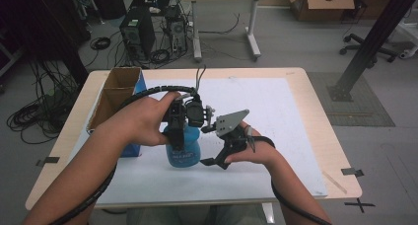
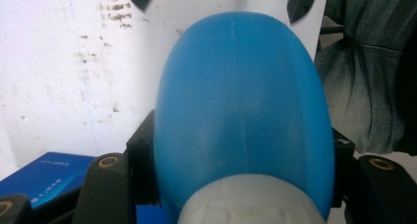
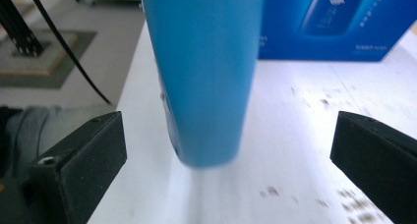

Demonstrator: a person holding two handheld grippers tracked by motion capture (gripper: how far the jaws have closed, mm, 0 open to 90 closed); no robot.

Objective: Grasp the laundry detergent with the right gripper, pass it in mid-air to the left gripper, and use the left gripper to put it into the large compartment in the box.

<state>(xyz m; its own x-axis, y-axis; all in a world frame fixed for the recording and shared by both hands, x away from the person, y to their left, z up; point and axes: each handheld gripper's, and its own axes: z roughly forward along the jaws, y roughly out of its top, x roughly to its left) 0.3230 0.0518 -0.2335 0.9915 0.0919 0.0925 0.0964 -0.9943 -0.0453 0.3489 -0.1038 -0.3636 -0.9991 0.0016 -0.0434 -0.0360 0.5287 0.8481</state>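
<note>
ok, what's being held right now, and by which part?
The left gripper clamps the blue bottle at its upper body, just below the white cap. The right gripper is open, holding nothing.

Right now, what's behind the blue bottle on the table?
Behind the blue bottle, in the right gripper view, stands a blue box printed with a picture of a bottle, on the white table sheet. The bottle covers the box's left part; its contents can't be seen.
</note>
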